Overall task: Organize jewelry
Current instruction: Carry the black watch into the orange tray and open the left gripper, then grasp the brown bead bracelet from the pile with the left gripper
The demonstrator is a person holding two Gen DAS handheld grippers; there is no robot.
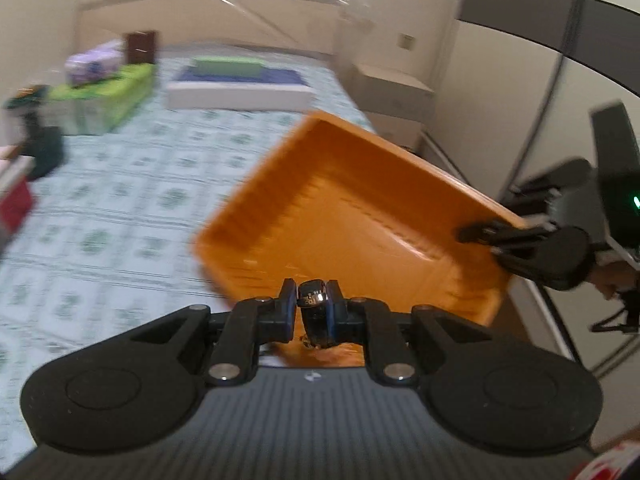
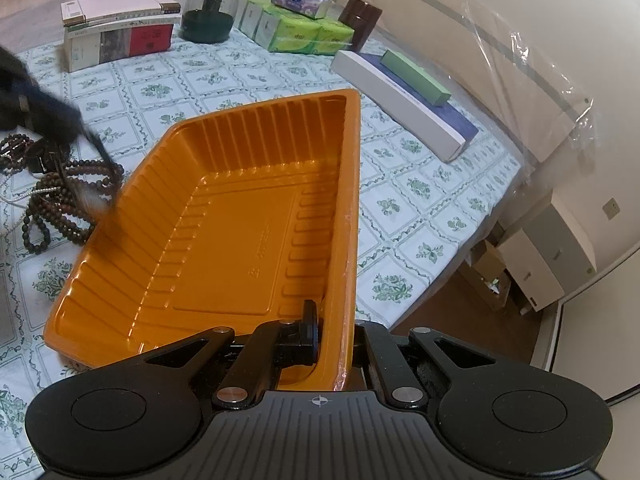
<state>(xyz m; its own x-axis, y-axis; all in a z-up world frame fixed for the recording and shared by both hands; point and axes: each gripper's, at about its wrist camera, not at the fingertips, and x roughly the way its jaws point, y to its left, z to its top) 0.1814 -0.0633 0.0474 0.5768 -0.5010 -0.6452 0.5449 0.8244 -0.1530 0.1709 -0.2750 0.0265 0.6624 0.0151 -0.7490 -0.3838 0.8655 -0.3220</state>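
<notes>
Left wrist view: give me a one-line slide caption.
Left gripper shut on a small dark ring above the orange tray, whose rim the right gripper clamps.

Blurred left claw point(image 2: 86, 196) over half-hidden beads point(image 2: 48, 200).

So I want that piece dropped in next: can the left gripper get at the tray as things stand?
Probably yes. The left gripper, shut on a small dark piece, hangs at the tray rim; the tray looks empty, and the right gripper pinches only one wall.
</notes>
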